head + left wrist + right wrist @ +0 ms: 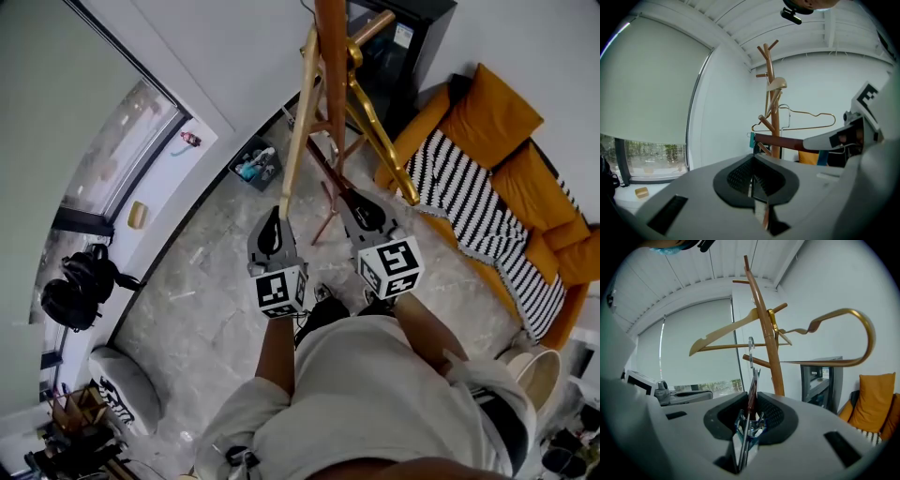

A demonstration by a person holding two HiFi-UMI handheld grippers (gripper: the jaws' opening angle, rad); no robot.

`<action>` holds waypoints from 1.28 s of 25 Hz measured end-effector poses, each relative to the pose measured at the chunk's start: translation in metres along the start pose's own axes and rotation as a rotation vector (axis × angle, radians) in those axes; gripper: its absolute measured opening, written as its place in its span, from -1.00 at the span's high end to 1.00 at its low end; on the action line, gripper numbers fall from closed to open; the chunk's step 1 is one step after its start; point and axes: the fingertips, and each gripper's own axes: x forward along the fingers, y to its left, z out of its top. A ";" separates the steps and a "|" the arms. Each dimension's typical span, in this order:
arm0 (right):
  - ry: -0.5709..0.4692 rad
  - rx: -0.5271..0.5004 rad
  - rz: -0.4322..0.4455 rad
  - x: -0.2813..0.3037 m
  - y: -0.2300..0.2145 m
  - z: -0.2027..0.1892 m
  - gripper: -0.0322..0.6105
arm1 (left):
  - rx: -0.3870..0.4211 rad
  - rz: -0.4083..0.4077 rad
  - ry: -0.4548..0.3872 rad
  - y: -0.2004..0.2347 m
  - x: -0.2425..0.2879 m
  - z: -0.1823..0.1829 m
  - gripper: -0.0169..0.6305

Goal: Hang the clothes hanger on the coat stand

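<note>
My right gripper (751, 405) clamps the dark red hanger (753, 381), seen edge-on, its shape unclear; my left gripper (752, 169) is closed, empty.

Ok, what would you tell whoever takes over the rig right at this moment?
Right tongs: shut on the dark red clip hanger, gripped at a clip, with its hook up and on no peg.
Left tongs: together, empty.
Coat stand is straight ahead. A pale wooden hanger and a gold hanger already hang on it.
Done: hanger in hand at the stand.
Left: set the hook over a free peg, then release.
</note>
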 end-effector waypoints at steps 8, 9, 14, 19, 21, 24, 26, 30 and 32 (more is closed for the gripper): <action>-0.014 0.011 -0.036 0.015 0.000 0.007 0.72 | -0.003 -0.002 -0.005 0.028 0.012 0.004 0.92; -0.013 0.015 -0.040 0.016 -0.001 0.006 0.72 | -0.006 -0.004 -0.004 0.029 0.013 0.003 0.92; -0.008 0.024 -0.056 0.024 -0.003 0.004 0.72 | -0.005 -0.018 -0.007 0.035 0.019 0.004 0.92; -0.005 0.036 -0.077 0.033 -0.010 0.000 0.72 | -0.008 -0.027 -0.007 0.042 0.025 0.002 0.92; 0.000 0.040 -0.084 0.039 -0.012 -0.002 0.72 | -0.008 -0.032 -0.003 0.046 0.029 0.001 0.92; 0.006 0.043 -0.086 0.047 -0.013 -0.004 0.72 | -0.012 -0.036 -0.002 0.051 0.034 0.000 0.92; 0.011 0.044 -0.086 0.051 -0.016 -0.006 0.72 | -0.015 -0.037 -0.002 0.051 0.037 -0.001 0.92; 0.018 0.044 -0.091 0.056 -0.020 -0.009 0.72 | -0.018 -0.037 -0.002 0.053 0.041 -0.002 0.92; 0.022 0.044 -0.094 0.058 -0.021 -0.010 0.72 | -0.019 -0.036 0.002 0.055 0.042 -0.003 0.92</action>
